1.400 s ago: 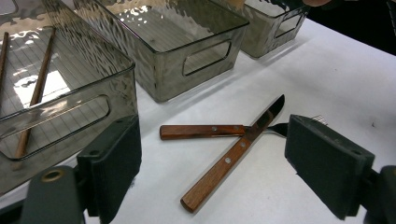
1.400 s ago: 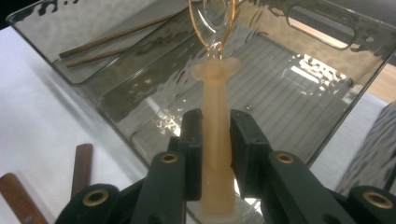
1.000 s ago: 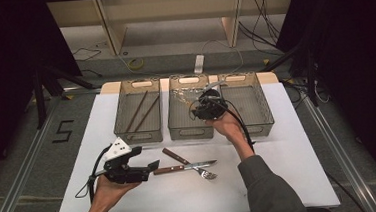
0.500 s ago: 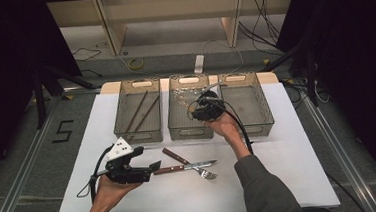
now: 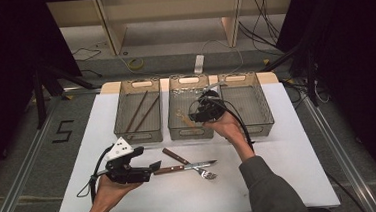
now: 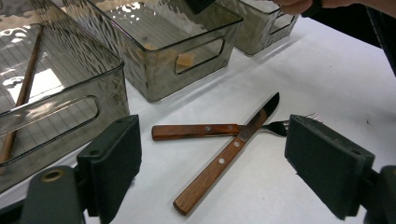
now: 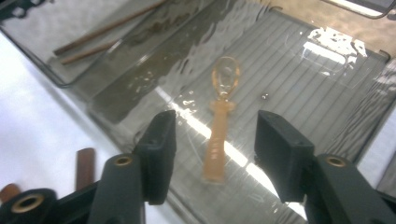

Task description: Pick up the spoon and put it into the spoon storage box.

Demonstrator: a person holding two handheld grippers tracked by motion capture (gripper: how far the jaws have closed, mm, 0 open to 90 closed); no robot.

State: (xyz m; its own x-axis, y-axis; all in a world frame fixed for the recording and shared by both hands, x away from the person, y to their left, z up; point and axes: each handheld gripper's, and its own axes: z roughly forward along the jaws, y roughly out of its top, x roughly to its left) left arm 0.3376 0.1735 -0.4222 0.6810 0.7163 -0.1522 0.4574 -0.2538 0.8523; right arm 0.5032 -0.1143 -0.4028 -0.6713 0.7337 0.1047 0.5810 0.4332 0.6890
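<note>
Amber spoon (image 7: pixel 219 135) lies clearest beneath right hand-held gripper (image 7: pixel 212 140).

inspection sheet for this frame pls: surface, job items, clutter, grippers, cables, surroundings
Surface: white table, three smoky clear bins at its far edge.
Job's things: orange spoon lying in middle bin; knife and fork crossed on table.
Clutter: two brown sticks in left bin; right bin looks empty.
Grippers: right gripper jaws just opened, spoon lying loose below; left gripper open, facing the cutlery.
Cables: one trails from each gripper.
Surroundings: dark floor, shelving, loose wires.
</note>
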